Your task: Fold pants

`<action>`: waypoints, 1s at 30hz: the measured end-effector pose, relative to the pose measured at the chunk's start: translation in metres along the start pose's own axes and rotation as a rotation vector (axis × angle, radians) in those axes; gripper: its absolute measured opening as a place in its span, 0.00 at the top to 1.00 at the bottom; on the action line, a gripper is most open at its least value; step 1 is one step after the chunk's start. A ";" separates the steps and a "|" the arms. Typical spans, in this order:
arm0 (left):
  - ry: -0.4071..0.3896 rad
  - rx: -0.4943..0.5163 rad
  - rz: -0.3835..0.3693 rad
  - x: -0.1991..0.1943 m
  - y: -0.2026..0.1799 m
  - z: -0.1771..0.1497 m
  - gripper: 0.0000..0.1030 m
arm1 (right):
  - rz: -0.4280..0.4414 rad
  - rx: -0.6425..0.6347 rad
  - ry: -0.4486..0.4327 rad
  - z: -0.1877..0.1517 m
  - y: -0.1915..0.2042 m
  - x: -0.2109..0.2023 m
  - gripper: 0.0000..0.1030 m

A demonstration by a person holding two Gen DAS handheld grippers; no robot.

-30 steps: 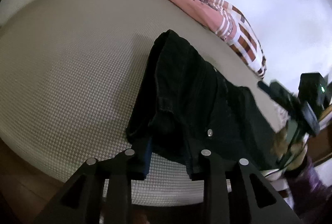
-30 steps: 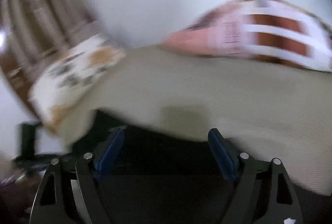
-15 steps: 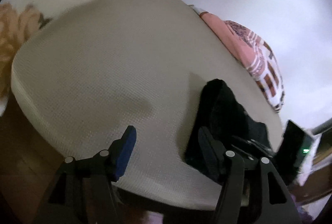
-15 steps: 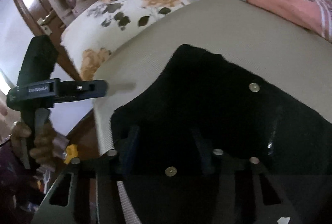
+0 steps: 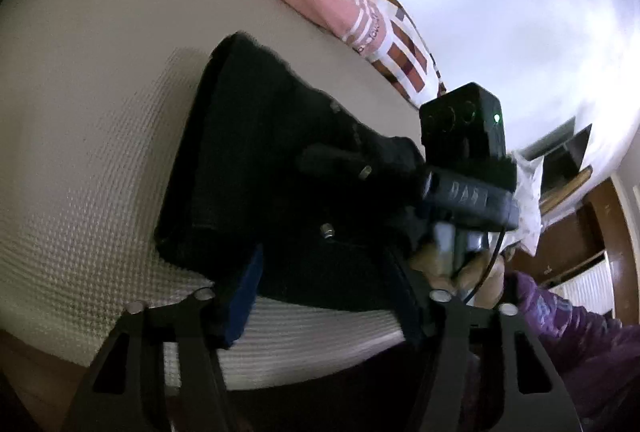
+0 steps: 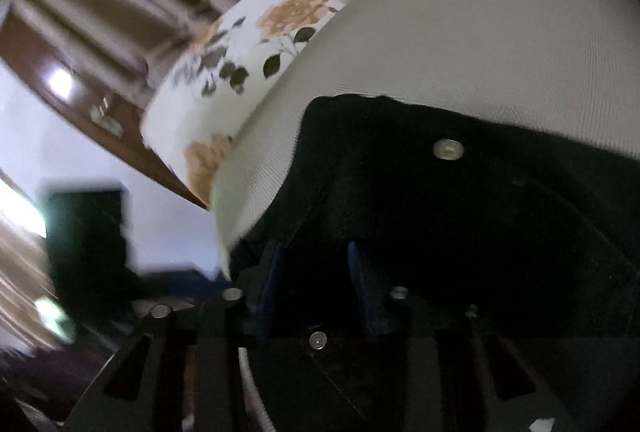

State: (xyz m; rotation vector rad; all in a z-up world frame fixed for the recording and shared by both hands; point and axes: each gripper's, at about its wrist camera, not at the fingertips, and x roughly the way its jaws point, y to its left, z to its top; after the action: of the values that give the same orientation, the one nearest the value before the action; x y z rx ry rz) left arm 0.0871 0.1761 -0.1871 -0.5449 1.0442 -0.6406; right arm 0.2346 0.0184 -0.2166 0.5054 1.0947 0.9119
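Black pants [image 5: 256,160] on bed, both closing grippers [image 5: 328,296] [image 6: 316,280] straddling waistband, grip unclear

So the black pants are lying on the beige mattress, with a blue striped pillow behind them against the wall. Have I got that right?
Not quite: the pillow behind the black pants is pink with white and brown stripes, not blue. The left wrist view shows it against the wall. The pants do lie on the beige mattress.
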 end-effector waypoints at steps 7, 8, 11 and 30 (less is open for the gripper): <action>-0.127 -0.079 0.107 -0.062 0.015 0.017 0.71 | 0.058 0.154 -0.040 0.000 -0.026 -0.007 1.00; -0.149 -0.086 0.113 -0.072 0.018 0.019 0.70 | 0.053 0.153 -0.045 0.001 -0.025 -0.006 1.00; -0.103 -0.113 0.094 -0.076 0.023 0.022 0.70 | 0.050 0.156 -0.052 0.001 -0.025 -0.005 1.00; -0.044 -0.088 0.034 -0.066 0.007 0.040 0.89 | 0.030 0.149 -0.060 0.002 -0.026 -0.010 1.00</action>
State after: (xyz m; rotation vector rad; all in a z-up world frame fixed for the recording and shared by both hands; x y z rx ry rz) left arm 0.1016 0.2320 -0.1354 -0.6145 1.0419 -0.5523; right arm 0.2448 -0.0043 -0.2295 0.6694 1.1078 0.8397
